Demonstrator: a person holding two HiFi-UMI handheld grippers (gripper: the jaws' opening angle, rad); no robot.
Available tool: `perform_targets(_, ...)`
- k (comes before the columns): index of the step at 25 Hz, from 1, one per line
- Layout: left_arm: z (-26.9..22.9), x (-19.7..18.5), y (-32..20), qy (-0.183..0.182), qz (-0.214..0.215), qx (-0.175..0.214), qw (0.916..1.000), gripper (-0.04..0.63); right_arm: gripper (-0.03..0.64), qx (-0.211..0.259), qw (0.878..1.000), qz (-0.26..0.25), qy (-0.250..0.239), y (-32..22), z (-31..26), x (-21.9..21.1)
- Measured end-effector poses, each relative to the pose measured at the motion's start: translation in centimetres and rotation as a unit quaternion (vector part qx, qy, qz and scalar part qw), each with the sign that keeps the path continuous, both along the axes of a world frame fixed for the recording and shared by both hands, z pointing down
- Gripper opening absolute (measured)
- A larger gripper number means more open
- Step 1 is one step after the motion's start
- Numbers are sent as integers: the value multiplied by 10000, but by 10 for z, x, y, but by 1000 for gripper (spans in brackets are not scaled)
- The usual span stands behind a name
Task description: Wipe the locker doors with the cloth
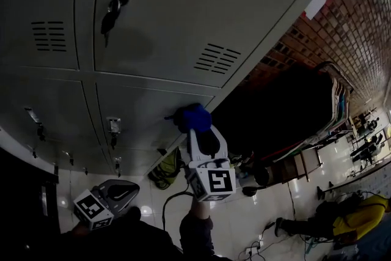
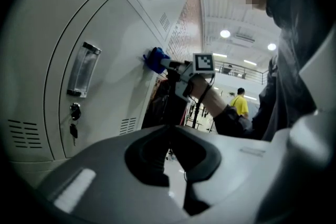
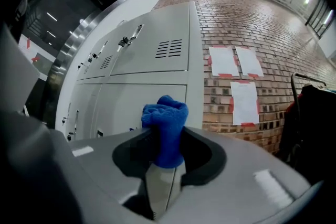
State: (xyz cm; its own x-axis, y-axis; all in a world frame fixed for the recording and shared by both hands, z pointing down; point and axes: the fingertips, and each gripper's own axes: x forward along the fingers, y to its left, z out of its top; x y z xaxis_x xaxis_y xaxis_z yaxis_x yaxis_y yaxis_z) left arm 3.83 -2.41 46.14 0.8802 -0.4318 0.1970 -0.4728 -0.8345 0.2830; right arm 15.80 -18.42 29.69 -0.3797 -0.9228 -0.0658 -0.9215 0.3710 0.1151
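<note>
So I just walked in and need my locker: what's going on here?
A person is wiping the lockers. The right gripper has its jaws shut on a blue cloth, held against a locker door near its edge. The left gripper hangs low, jaws together and empty.

The locker doors are smooth painted sheet metal, pale grey with a dull satin sheen. The cloth is blue, thick and fluffy, with a soft pile and no shine. The right gripper and left gripper have smooth pale plastic shells with matt black recesses. A clear plastic label holder glints on one door. The wall is rough red brick carrying matt paper sheets. The floor is glossy and mirrors lamps.
</note>
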Motion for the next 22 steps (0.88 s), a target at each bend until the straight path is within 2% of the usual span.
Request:
perform_targets(5,0,7,-4,-62,-144,72,9999,-3,120,40,10000,89,16,-2,4,19)
perform_targets(14,0,-1,2,-16,-301,70,9995,-3,120,84,9997,222,-77,4,1,15)
perform_targets(17,-1,-9,5,10,-293,70,9995,-3,119,185,9995,153,-224,14,-5,2)
perform_targets(22,-3,-31,8,54,-204,147,9997,-3,118,335,9988,-297,-199,32,-18,-51)
